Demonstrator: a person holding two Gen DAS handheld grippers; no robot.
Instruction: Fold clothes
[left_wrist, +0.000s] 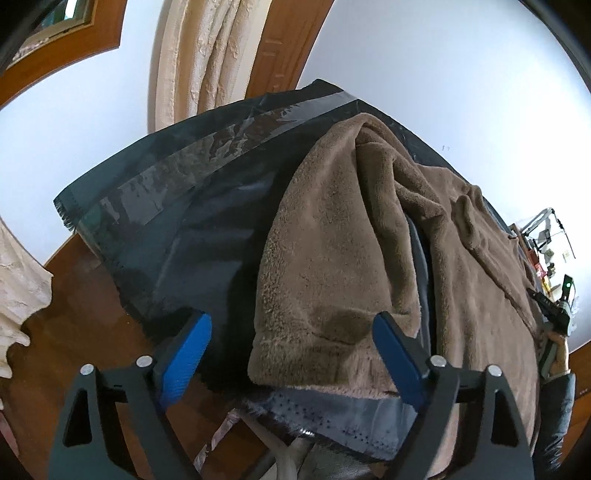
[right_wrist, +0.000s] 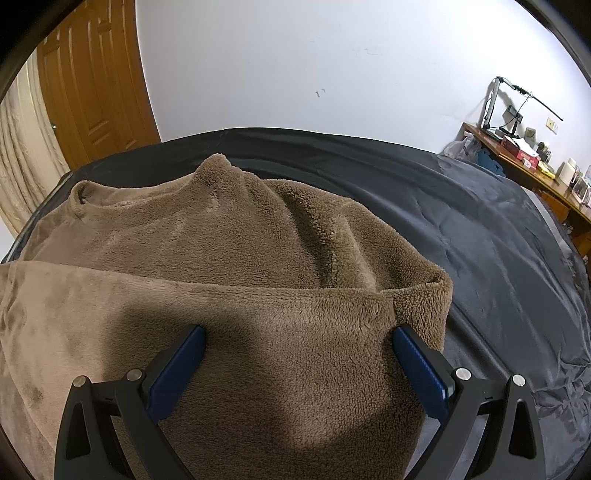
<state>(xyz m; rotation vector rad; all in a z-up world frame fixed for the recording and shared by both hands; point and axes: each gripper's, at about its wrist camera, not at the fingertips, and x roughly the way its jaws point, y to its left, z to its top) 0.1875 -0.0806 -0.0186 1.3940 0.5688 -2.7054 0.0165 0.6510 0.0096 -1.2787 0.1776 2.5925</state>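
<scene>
No containers. Brown fleece sweater (right_wrist: 221, 240) on dark bed sheet (right_wrist: 498, 258); left tongs (left_wrist: 291, 343) and right tongs (right_wrist: 299, 354) spread, straddling fleece.

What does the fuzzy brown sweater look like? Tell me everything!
The brown sweater is soft, thick fleece with a round neck hole. It lies rumpled on a dark sheet, one sleeve folded over its body, its hem at the near edge. The right tool hangs open over it; the left tool straddles its folded corner.

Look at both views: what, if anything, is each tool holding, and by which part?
Nothing is held: the left tool and right tool stand open over the brown fleece sweater.
</scene>
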